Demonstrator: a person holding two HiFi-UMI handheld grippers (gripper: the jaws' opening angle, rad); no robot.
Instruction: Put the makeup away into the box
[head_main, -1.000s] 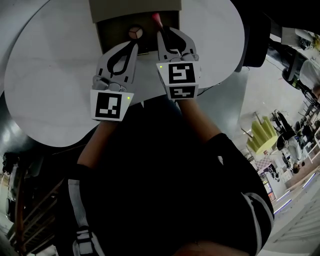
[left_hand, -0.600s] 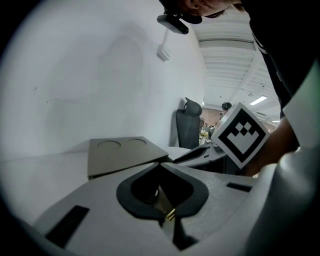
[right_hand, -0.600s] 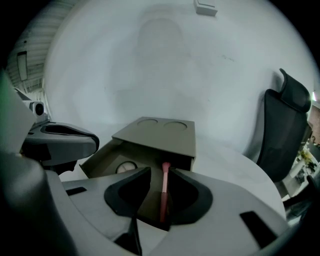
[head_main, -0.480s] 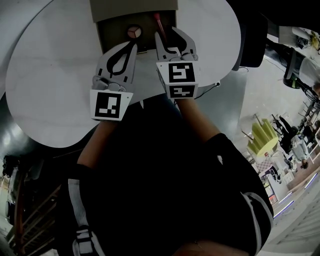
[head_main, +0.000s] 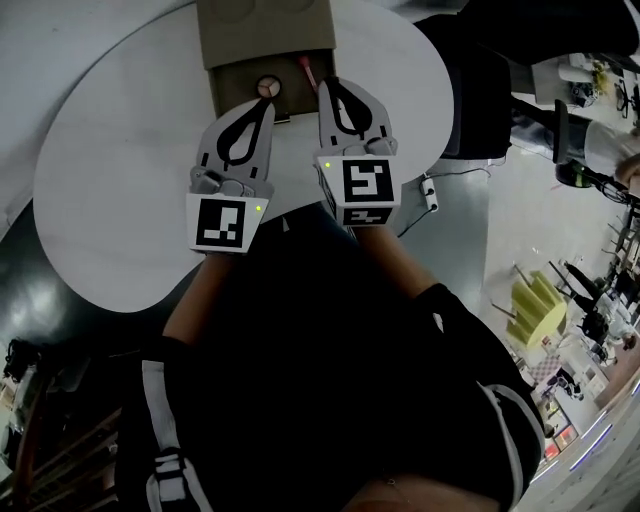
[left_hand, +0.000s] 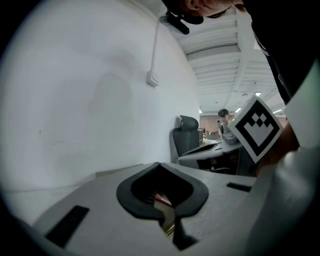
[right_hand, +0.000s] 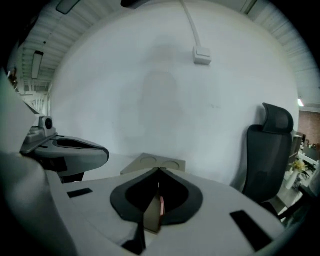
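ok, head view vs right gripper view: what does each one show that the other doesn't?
Head view only: the round compact in the box, and the person's torso.
Right gripper view only: the white wall fitting with its cable.
Both: the box, the pink-tipped stick inside it, the left gripper, and the right gripper, jaws just closed with nothing between them.
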